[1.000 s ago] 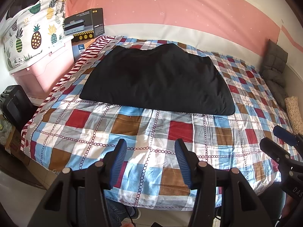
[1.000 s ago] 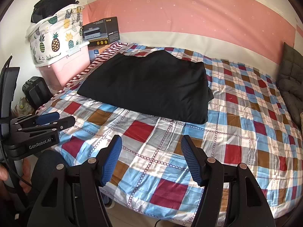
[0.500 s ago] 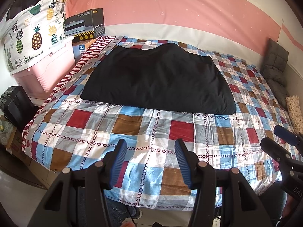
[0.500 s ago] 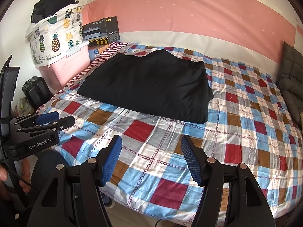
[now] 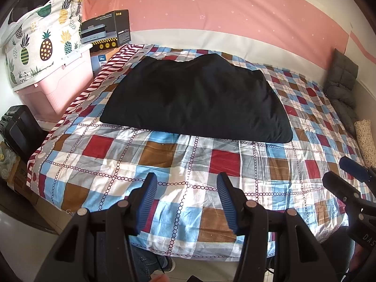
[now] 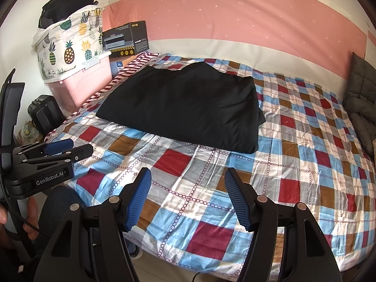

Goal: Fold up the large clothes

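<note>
- Jaws of left gripper (image 5: 186,183) and right gripper (image 6: 188,178) both parted, empty, above checked bedspread (image 5: 178,155).
- Folded black garment (image 5: 197,98) lies flat, well apart from both.

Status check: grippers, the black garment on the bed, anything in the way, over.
Left gripper and right gripper: jaws open, empty, short of the bed's near edge. Black garment lies folded on the checked bedspread, untouched. Nothing between.

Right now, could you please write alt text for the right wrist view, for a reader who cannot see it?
A black garment, folded, lies on a bed with a checked cover. The right tongs hang open and empty over the bed's near edge; the left tongs show at the left.
</note>
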Tool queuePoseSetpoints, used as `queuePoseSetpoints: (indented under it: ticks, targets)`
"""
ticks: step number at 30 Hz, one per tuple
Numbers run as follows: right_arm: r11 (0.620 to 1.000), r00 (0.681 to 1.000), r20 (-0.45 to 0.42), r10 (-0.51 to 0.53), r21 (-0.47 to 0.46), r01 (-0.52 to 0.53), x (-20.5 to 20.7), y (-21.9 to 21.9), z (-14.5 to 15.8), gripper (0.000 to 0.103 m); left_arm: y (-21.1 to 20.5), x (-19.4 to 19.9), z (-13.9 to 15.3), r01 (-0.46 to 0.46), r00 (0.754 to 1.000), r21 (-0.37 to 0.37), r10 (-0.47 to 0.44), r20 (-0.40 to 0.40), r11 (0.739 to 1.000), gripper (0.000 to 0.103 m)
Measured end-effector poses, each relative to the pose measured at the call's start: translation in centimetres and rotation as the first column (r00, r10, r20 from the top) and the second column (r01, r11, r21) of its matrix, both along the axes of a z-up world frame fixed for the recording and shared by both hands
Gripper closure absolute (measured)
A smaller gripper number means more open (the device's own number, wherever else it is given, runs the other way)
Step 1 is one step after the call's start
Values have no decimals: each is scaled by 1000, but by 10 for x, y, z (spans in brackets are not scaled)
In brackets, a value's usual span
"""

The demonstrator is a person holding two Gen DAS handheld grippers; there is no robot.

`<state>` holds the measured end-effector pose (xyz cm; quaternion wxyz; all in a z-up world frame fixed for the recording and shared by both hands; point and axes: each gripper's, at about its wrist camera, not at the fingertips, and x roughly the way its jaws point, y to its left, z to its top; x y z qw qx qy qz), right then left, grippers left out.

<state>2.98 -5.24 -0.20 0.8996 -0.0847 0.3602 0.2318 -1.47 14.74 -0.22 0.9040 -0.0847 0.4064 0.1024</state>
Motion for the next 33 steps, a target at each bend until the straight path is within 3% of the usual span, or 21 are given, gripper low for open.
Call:
queuePoseSetpoints:
  ticks: [33]
  targets:
    - [1000, 1000, -6, -9, 2, 9, -3, -2, -1, 38, -5, -1, 1, -13, 1000, -11, 13, -1, 1000, 48]
